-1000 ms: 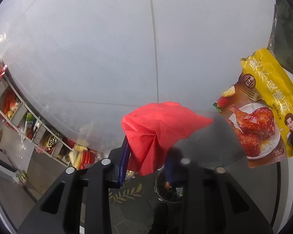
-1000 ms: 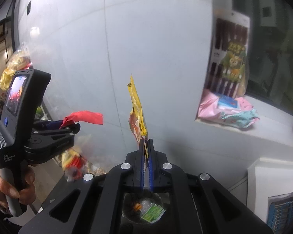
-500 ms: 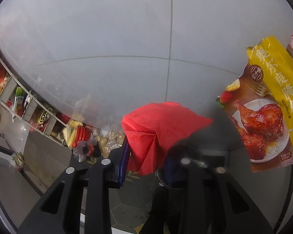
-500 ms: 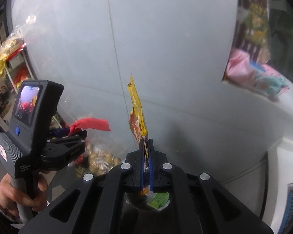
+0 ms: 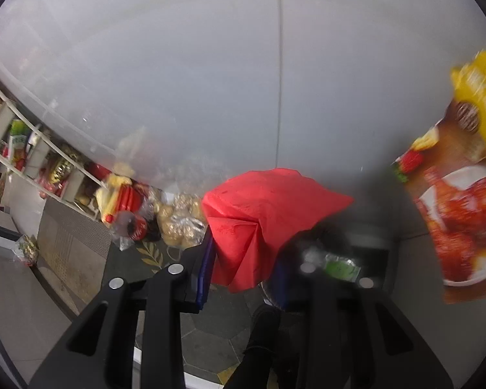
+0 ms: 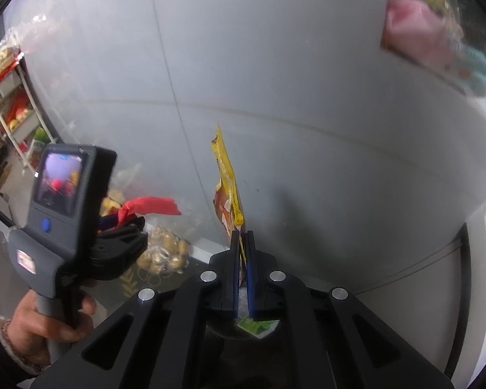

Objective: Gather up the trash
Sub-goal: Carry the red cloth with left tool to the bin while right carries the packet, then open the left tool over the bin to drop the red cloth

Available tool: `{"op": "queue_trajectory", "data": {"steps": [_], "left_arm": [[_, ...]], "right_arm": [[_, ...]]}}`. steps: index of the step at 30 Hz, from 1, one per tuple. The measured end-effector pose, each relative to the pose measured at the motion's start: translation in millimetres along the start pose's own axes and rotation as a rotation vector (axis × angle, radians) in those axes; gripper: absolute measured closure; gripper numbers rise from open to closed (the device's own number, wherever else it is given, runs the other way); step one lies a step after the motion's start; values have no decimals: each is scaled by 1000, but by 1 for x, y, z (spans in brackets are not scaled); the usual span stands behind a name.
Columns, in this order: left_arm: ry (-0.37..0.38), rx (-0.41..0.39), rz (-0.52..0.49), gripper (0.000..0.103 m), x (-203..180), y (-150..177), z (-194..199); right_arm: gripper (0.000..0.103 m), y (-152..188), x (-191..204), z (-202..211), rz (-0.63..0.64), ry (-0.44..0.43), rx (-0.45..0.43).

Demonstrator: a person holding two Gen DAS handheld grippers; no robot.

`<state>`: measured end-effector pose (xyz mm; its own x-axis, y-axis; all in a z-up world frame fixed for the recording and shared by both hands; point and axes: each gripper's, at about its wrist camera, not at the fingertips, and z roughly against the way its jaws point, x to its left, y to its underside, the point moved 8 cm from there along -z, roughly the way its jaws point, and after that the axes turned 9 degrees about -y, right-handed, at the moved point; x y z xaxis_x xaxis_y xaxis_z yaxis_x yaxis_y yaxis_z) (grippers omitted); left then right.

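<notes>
My left gripper (image 5: 243, 253) is shut on a crumpled red paper napkin (image 5: 262, 207), which bulges up from between the blue pads. My right gripper (image 6: 242, 240) is shut on the bottom edge of a yellow and brown chicken seasoning packet (image 6: 228, 191), which stands upright and edge-on. In the left wrist view that packet (image 5: 463, 214) hangs at the right, blurred. Under both grippers is a dark round bin (image 5: 372, 253) with a green wrapper (image 6: 259, 325) inside. The right wrist view shows the left gripper (image 6: 123, 223) at the left with the napkin (image 6: 152, 206), held by a hand (image 6: 32, 327).
A grey tiled wall fills the background. Bags of potatoes (image 5: 181, 223) and a cola bottle (image 5: 133, 223) lie on the floor at its foot. A stocked white shelf (image 5: 22, 149) stands at the left. Pink packs (image 6: 414, 29) sit on a ledge at upper right.
Both grippers have sunk toward the floor, still gripping the napkin and the packet. The bin and the floor goods look nearer; the ledge has slid up and out of view.
</notes>
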<state>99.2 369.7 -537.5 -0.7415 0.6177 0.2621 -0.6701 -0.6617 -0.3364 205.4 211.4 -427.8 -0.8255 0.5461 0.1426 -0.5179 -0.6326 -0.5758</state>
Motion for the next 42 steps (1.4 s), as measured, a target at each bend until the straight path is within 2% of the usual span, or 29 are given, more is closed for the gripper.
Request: {"op": "queue_trajectory", "data": {"steps": [5, 8, 15, 20, 26, 28, 29, 38, 42], "left_arm": [[-4, 67, -39, 70, -30, 27, -57], [6, 134, -58, 70, -53, 47, -92], [-43, 304, -154, 70, -102, 94, -176], [-70, 409, -198, 70, -121, 111, -220], [-63, 478, -252, 65, -132, 120, -236], [-69, 492, -265, 51, -133, 121, -239], [-73, 489, -270, 49, -134, 120, -239], [-82, 515, -280, 44, -140, 121, -243], [-72, 462, -261, 44, -135, 112, -231]], "right_arm": [[100, 17, -17, -19, -23, 15, 31], [100, 26, -25, -28, -39, 20, 46], [100, 39, -37, -37, -56, 24, 67], [100, 35, -39, -49, -66, 33, 67], [100, 36, -34, -65, -79, 43, 68], [100, 37, -33, -69, -83, 44, 69], [100, 37, -33, -68, -83, 44, 68], [100, 38, -33, -75, -93, 43, 67], [100, 40, -35, -78, -106, 50, 66]]}}
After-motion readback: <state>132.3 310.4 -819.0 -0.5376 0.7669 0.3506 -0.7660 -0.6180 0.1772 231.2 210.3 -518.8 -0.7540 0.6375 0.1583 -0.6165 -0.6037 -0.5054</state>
